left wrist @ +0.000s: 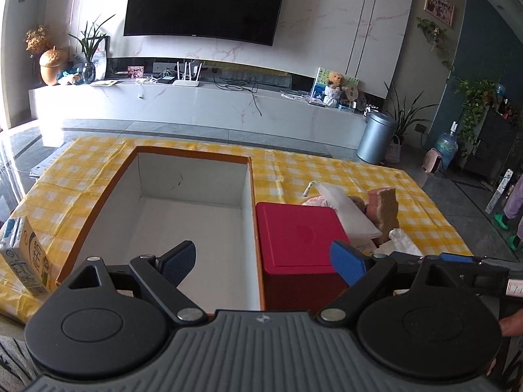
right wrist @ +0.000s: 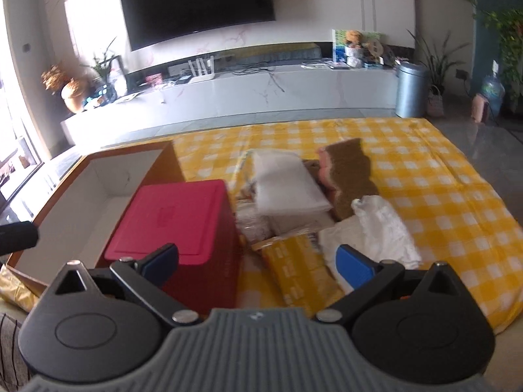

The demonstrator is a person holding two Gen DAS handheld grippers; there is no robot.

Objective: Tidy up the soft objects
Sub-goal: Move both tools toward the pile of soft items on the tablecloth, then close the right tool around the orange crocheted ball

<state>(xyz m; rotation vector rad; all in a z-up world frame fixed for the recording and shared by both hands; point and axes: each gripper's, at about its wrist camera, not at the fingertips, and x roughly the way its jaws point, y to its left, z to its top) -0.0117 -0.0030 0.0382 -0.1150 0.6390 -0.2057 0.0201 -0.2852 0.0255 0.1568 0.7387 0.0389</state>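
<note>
An open box with white inside and orange rim [left wrist: 193, 196] sits on the yellow checked cloth; it also shows at left in the right wrist view [right wrist: 98, 176]. A red box [left wrist: 297, 238] [right wrist: 183, 215] stands beside it on the right. Soft things lie in a pile right of the red box: a white pad [right wrist: 287, 179], a brown and pink sponge [right wrist: 353, 173] [left wrist: 382, 209], a white cloth [right wrist: 382, 225] and a yellow packet [right wrist: 300, 271]. My left gripper [left wrist: 264, 263] is open and empty over the two boxes. My right gripper [right wrist: 258, 263] is open and empty above the yellow packet.
A milk carton [left wrist: 26, 254] stands at the table's left edge. Gold wrapping [right wrist: 16, 287] lies at the near left. Beyond the table are a TV console [left wrist: 196, 101], a grey bin [left wrist: 376, 137] and a water bottle [left wrist: 446, 147].
</note>
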